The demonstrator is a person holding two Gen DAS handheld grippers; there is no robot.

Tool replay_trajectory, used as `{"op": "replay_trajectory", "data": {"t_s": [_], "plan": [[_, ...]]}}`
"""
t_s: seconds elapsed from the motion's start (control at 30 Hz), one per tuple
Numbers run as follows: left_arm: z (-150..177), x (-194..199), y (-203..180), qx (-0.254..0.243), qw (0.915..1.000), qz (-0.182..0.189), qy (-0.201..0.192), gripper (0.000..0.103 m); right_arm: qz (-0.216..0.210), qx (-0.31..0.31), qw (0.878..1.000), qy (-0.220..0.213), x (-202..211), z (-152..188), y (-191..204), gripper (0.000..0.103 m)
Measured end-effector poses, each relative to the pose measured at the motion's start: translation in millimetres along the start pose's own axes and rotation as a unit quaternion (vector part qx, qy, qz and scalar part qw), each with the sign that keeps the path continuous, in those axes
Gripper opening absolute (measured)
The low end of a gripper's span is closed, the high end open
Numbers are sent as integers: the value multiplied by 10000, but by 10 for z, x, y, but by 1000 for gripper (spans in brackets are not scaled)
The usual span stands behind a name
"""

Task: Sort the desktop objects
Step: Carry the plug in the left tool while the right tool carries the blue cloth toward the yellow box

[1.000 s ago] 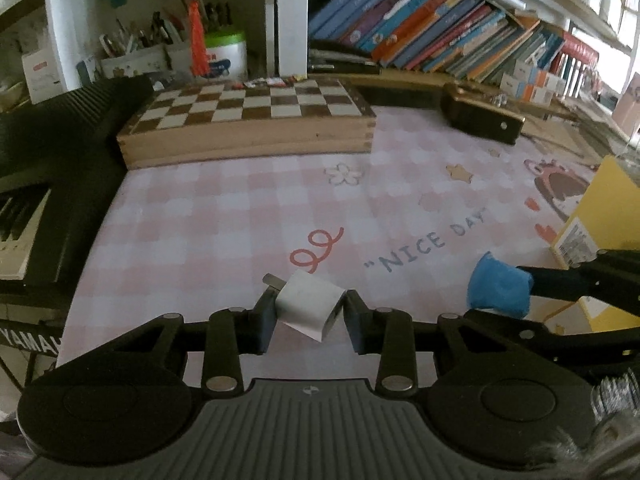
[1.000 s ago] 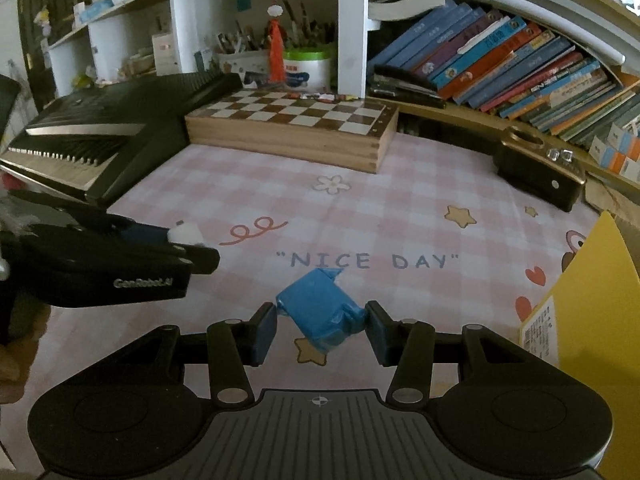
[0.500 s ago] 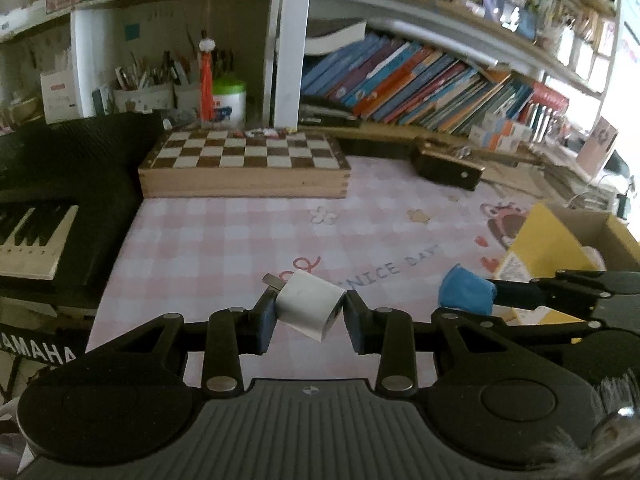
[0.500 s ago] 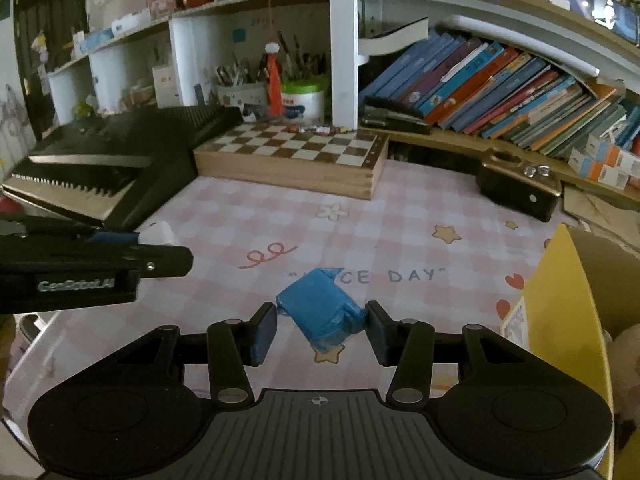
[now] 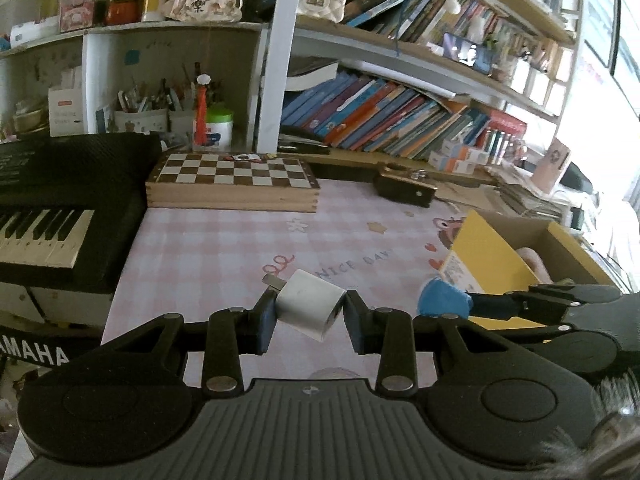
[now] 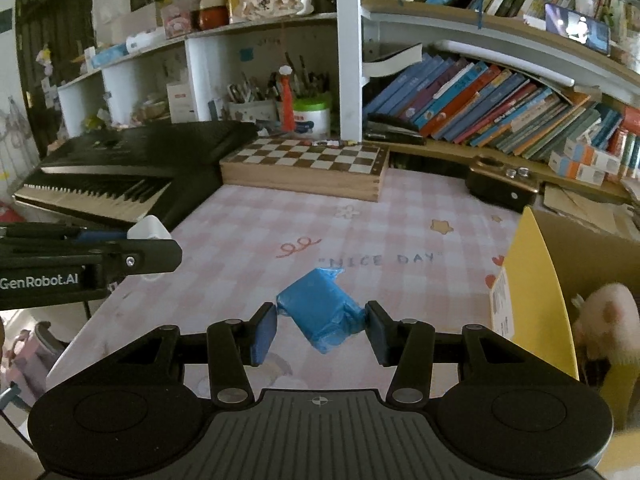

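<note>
- The left gripper [image 5: 309,314] has its jaws clamped on a white charger [image 5: 310,309], held above the tabletop [image 5: 224,248].
- The right gripper [image 6: 321,322] has its jaws clamped on a crumpled blue packet [image 6: 320,312], also clear of the tabletop.
- To the right stands an open yellow box [image 6: 532,280] with a pink plush [image 6: 608,316] inside.
- Farther back lie a chessboard [image 5: 234,178] and a keyboard [image 5: 60,208].

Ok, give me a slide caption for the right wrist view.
Right gripper holding a blue packet above the pink checked mat, yellow box to its right.
</note>
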State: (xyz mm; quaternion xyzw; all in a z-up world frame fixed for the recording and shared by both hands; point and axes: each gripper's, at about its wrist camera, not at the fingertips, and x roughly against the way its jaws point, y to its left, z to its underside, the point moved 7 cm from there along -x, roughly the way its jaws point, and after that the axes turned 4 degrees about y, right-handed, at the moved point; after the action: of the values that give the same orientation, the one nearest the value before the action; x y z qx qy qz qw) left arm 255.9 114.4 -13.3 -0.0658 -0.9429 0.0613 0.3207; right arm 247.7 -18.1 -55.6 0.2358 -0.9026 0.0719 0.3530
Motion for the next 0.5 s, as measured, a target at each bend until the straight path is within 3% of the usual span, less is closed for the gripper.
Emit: {"op": "replay_trajectory", "data": {"t_s": [0.5], "plan": [[503,714,4,-83,9997,217,-9,34,107,-135,9999,11,540,439,422,48]]}}
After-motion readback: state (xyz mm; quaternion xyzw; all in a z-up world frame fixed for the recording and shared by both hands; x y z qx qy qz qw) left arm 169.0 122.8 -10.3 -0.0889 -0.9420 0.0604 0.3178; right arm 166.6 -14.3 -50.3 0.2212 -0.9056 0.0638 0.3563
